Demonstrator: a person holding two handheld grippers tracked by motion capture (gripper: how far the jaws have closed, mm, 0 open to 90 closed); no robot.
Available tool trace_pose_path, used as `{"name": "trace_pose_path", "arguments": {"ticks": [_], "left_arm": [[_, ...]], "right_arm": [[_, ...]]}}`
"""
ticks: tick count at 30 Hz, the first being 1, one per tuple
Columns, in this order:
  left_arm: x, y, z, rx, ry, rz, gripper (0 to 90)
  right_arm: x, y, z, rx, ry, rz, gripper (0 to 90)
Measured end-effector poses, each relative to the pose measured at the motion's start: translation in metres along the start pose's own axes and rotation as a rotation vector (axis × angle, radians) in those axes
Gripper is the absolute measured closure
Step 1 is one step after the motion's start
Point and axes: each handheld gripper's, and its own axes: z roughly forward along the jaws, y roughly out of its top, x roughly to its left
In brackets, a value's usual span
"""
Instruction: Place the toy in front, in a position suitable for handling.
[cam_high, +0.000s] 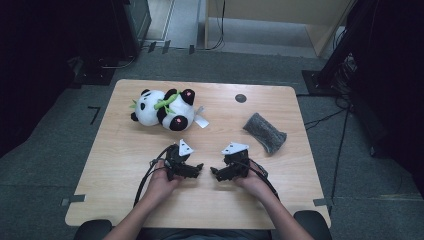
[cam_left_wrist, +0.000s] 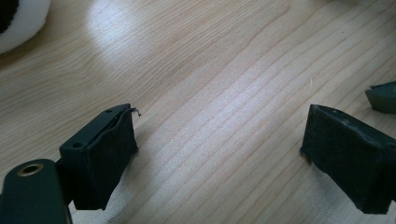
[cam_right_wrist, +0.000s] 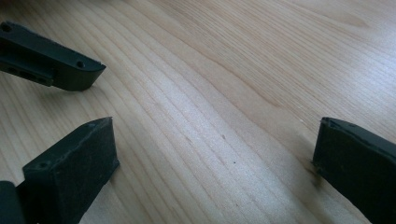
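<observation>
A panda plush toy (cam_high: 163, 108) with a green ribbon lies on its side at the back left of the wooden table (cam_high: 125, 190). A grey felt pouch (cam_high: 265, 132) lies at the right. My left gripper (cam_high: 199, 169) and right gripper (cam_high: 214, 172) rest low at the table's front middle, tips pointing at each other a short way apart. In the left gripper view my left gripper (cam_left_wrist: 219, 154) stands open over bare wood, with a white bit of the panda (cam_left_wrist: 18, 23) at the top left. My right gripper (cam_right_wrist: 215, 163) is open too, nothing between its jaws; the left gripper's jaw tip (cam_right_wrist: 51, 63) lies just ahead.
A dark round hole cover (cam_high: 240, 98) sits in the table's back right. Black cables trail from both grippers toward the front edge. Dark stands and cables crowd the floor to the right of the table.
</observation>
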Motion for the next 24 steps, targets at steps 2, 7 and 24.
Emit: {"name": "trace_pose_path", "arguments": {"ticks": [2, 7, 24], "left_arm": [[0.0, 0.0, 0.0, 0.0, 0.0, 0.0, 9.2], [0.0, 0.0, 0.0, 0.0, 0.0, 0.0, 9.2], [-0.0011, 0.0002, 0.0004, 0.002, -0.005, 0.005, 8.3]], "right_arm": [[0.0, 0.0, 0.0, 0.0, 0.0, 0.0, 0.0], [0.0001, 0.0, 0.0, 0.001, 0.0, 0.001, 0.0], [0.0031, -0.0005, -0.0004, -0.001, -0.019, 0.021, 0.0]]}}
